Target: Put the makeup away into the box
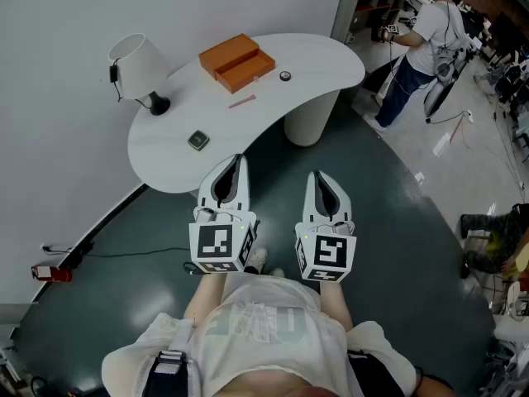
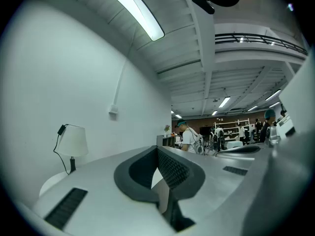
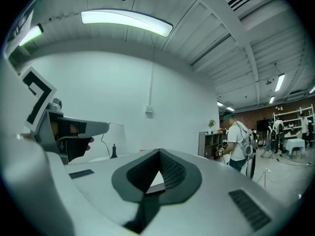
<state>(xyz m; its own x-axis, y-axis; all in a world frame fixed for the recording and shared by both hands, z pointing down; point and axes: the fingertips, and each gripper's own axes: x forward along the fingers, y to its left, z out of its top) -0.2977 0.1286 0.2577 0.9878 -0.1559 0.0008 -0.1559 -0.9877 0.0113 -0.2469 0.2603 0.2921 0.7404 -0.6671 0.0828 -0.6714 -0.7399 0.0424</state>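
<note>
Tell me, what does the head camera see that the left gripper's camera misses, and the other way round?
Only the head view shows the orange box, the pink stick, a square case and a round case on the table. Only the left gripper view shows the ceiling light and a wall fitting. Both show the lamp and a person in a white shirt.
</note>
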